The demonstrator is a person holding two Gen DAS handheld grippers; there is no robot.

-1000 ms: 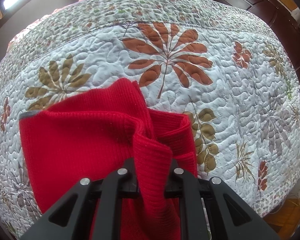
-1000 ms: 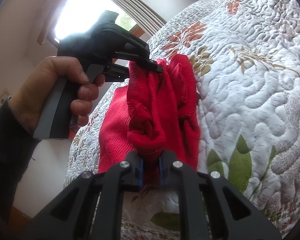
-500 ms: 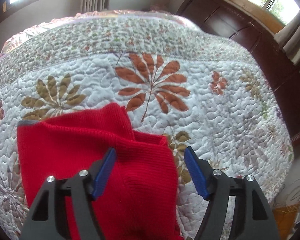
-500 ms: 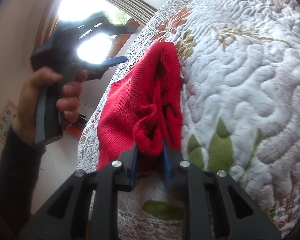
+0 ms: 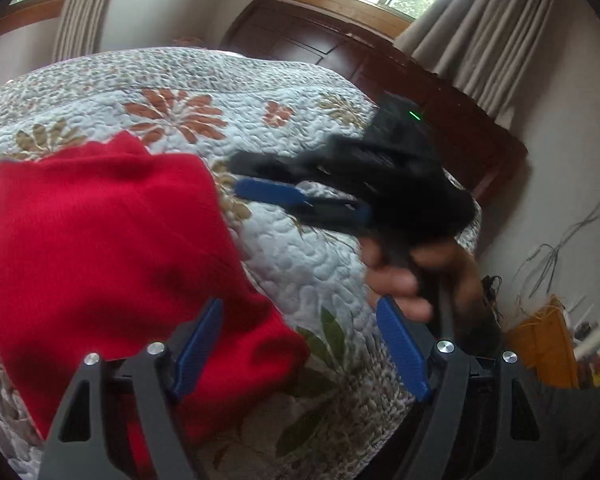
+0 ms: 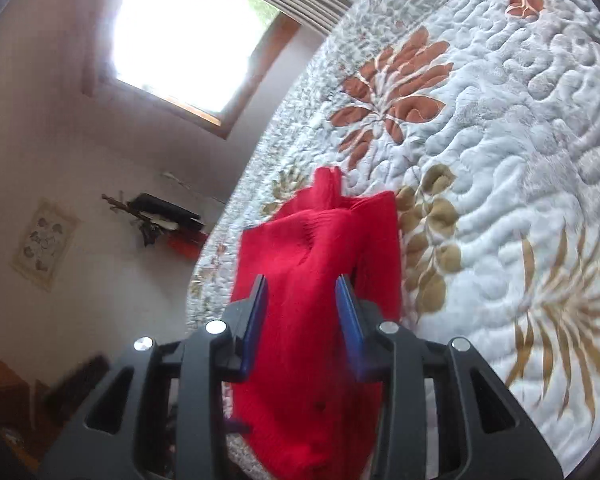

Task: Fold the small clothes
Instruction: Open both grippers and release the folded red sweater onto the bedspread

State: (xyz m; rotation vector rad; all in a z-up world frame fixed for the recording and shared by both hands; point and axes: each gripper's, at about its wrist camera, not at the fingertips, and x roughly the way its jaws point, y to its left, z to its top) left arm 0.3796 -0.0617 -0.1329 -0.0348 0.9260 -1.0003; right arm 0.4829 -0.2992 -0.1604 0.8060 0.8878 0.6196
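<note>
A red knit garment [image 5: 100,240] lies folded in a thick stack on the floral quilt [image 5: 300,264], near the bed's edge. My left gripper [image 5: 300,346] is open, its blue pads wide apart over the garment's near right corner and holding nothing. In the left wrist view my right gripper [image 5: 278,186] is blurred, held by a hand [image 5: 400,284] just right of the garment, fingers apart. In the right wrist view the right gripper [image 6: 302,316] is open, with the red garment [image 6: 320,248] on the quilt [image 6: 500,160] just ahead of its pads.
A dark wooden headboard [image 5: 380,64] and beige curtains [image 5: 480,20] stand beyond the bed. An orange box [image 5: 540,344] and loose cables sit on the floor at right. The right wrist view shows a bright window [image 6: 188,32], a wall picture [image 6: 44,240] and a small shelf [image 6: 160,216].
Both grippers have let go of the red garment and opened, the left first, then the right. The garment has dropped flat onto the quilt and both grippers have drawn back.
</note>
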